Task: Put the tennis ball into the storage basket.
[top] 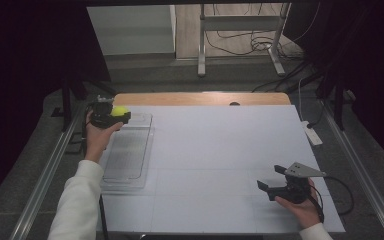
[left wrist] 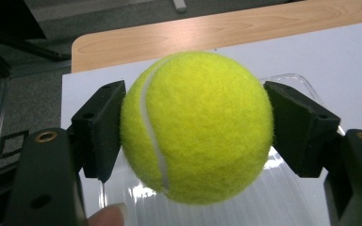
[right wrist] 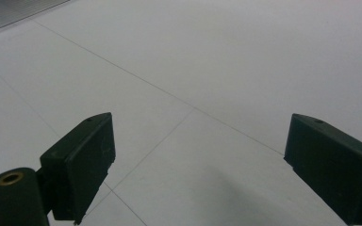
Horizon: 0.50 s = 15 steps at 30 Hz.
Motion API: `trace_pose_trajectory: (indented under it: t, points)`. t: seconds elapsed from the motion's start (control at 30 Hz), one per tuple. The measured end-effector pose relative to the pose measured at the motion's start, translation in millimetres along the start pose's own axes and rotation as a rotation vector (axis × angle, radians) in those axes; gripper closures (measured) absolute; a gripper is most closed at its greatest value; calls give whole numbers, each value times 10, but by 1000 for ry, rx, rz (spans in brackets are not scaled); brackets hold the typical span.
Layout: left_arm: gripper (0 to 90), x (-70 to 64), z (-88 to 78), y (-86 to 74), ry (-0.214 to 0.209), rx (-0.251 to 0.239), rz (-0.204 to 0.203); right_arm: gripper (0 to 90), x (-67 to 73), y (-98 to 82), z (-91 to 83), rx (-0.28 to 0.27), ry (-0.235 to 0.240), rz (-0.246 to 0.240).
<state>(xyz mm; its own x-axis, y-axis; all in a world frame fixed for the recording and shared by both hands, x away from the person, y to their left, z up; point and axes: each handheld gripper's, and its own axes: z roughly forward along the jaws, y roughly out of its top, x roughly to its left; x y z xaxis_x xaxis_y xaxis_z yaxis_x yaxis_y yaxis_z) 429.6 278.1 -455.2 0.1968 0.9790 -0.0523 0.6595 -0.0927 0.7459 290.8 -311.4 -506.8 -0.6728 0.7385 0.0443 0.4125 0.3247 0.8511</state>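
A yellow-green tennis ball (top: 119,110) is held at the far left of the table, over the far end of a clear plastic tray (top: 128,155). My left gripper (top: 114,116) is shut on it. In the left gripper view the ball (left wrist: 195,127) sits squeezed between both black pads (left wrist: 100,129), above the tray (left wrist: 283,197). My right gripper (top: 271,178) rests low at the near right of the white table sheet (top: 215,150). Its jaws stand wide apart with nothing between them, and bare sheet lies under the gripper (right wrist: 198,167) in the right gripper view.
A wooden table edge (top: 200,98) shows beyond the white sheet. A white power strip (top: 311,133) lies off the right side. Metal rails (top: 50,170) run along both sides, and a stand with cables (top: 240,35) is on the floor behind.
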Motion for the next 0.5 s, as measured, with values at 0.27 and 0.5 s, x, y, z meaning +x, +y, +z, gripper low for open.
trace_pose_trajectory:
  t: [0.27, 0.5]
  points:
    - [269, 9, 76, -36, 6, 31, 3, 93, -1, 0, -4, 0, -2, -2]
    - [269, 7, 90, -46, 8, 44, 3, 94, 0, 0, -3, 1, -3, -2]
